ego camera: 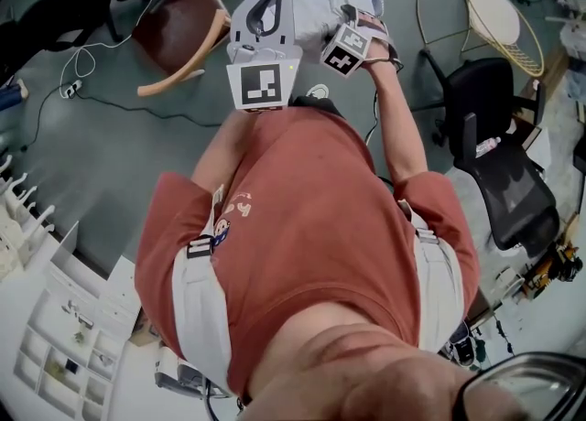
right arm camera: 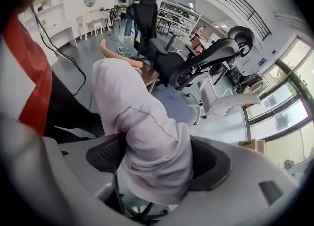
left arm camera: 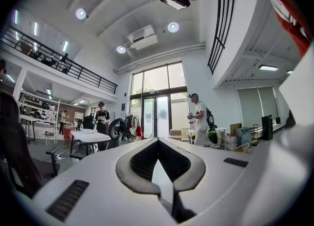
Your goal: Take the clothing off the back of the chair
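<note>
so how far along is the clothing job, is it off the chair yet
Done: the right gripper is shut on the pale garment, which is bunched between its jaws. In hand: the garment's far end trails toward the blue chair, and it can't be told whether it is fully clear. The left gripper is shut, empty and pointing up. Left: draw the garment clear of the chair.
</note>
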The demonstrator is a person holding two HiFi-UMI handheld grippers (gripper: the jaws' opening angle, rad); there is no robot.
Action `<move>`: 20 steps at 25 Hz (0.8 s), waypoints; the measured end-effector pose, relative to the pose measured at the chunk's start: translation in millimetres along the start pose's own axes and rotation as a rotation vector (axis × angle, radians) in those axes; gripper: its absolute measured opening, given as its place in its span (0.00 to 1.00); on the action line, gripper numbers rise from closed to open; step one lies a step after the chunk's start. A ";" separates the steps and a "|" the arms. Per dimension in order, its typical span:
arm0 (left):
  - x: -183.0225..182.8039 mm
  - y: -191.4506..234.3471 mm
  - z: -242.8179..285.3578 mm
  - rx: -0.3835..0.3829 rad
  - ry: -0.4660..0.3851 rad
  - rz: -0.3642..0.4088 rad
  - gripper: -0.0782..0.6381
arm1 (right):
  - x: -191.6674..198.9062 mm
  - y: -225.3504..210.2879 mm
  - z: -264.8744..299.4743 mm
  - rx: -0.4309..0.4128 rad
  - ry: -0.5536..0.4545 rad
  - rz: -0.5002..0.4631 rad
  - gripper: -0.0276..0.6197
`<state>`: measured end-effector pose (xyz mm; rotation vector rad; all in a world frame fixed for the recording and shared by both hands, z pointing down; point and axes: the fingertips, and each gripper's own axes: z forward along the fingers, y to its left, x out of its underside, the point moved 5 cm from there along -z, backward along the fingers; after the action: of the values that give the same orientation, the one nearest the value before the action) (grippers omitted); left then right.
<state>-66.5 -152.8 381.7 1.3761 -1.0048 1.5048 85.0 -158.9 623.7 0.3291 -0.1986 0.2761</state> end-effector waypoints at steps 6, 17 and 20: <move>3.8 0.1 1.0 0.000 -0.014 0.002 0.13 | -9.5 1.4 -2.9 0.121 -0.027 -0.101 0.51; 7.4 1.7 -2.2 -0.015 0.021 0.005 0.13 | -10.4 11.3 -16.7 0.275 -0.105 -0.199 0.38; 7.7 1.8 -0.9 -0.019 -0.001 0.005 0.13 | -9.1 13.9 -22.4 0.293 -0.125 -0.185 0.36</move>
<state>-68.8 -152.1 389.3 1.3616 -1.0210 1.4946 75.5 -140.7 604.9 0.6521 -0.2499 0.1001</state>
